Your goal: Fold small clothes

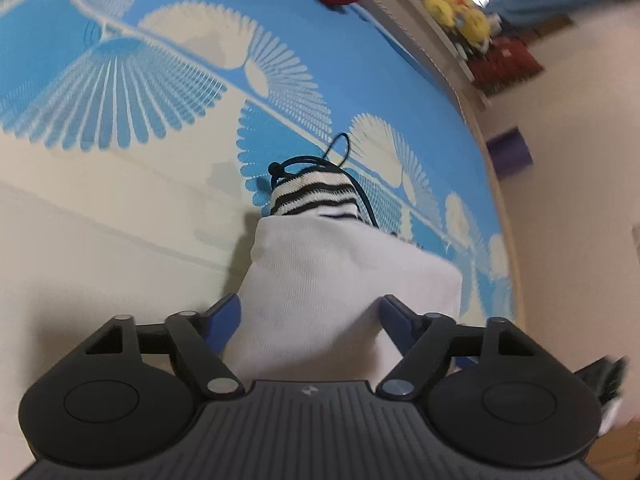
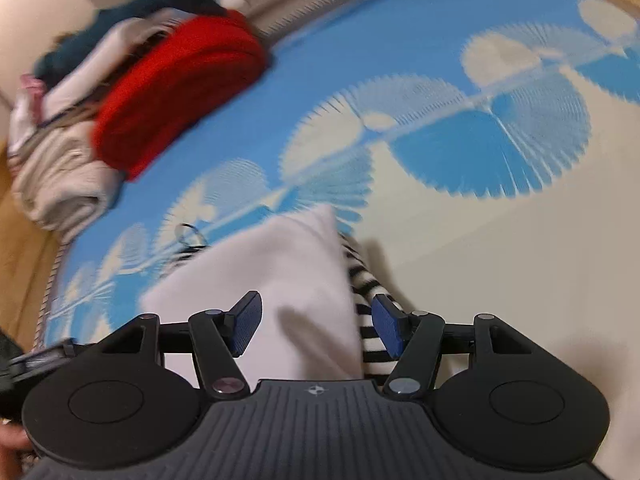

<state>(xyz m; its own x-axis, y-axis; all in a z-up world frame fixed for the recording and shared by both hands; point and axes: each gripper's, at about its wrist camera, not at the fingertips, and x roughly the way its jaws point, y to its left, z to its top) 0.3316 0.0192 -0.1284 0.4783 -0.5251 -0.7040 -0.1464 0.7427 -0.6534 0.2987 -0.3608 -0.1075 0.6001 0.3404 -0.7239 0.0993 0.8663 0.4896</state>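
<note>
Two grippers hang over a bed spread with a blue and cream sheet (image 1: 168, 80) printed in fan shapes, and a small garment lies between their views. The garment shows a plain white part (image 1: 340, 280) nearest the cameras and a black-and-white striped part (image 1: 312, 194) beyond it, with a thin black cord (image 1: 340, 148) looping off the striped end. The left gripper (image 1: 310, 312) has its blue-padded fingers (image 1: 226, 318) spread wide, one on each side of the white cloth, with the cloth passing between them; whether the pads touch it cannot be told. The right gripper (image 2: 316, 320) likewise has its fingers (image 2: 386, 326) apart over the white fabric and the striped edge (image 2: 370, 312), which runs beside the right-hand pad. At the far edge of the bed sits a red knitted item (image 2: 180, 88) against a blurred pile of pale and dark clothes (image 2: 64, 152). Yellow soft toys (image 1: 456, 4) sit on a ledge beyond the bed.
</note>
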